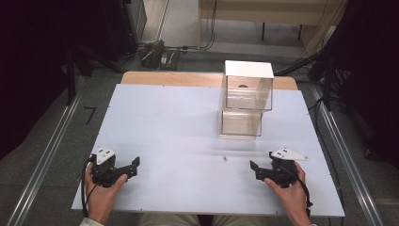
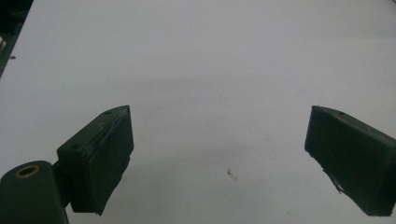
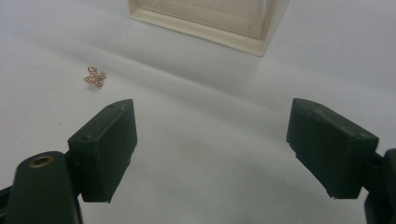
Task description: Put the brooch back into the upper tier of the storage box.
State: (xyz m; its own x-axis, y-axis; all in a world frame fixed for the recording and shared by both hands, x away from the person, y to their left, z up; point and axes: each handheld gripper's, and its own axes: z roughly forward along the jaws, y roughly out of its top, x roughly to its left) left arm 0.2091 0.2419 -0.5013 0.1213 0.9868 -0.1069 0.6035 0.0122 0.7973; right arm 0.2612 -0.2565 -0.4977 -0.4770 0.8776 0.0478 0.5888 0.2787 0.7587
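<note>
A small sparkly pink-gold trinket (image 3: 95,77), shaped like a little flower, lies on the white table (image 1: 164,122); it shows as a tiny speck (image 1: 225,158) in the high view. My right gripper (image 3: 212,106) is open and empty, with the trinket ahead and to the left of its left jaw. In the high view the right gripper (image 1: 255,172) rests near the front right of the table. A clear two-tier box (image 1: 245,96) with a white top stands behind the trinket. My left gripper (image 1: 134,167) sits at the front left, open (image 2: 219,114) over bare table.
The clear box's cream base (image 3: 210,23) lies just ahead of the right gripper. The table's front edge runs close to both hands. Cables and dark equipment (image 1: 157,54) sit on the floor beyond the table's far edge. A tiny mark (image 2: 230,174) is on the table surface.
</note>
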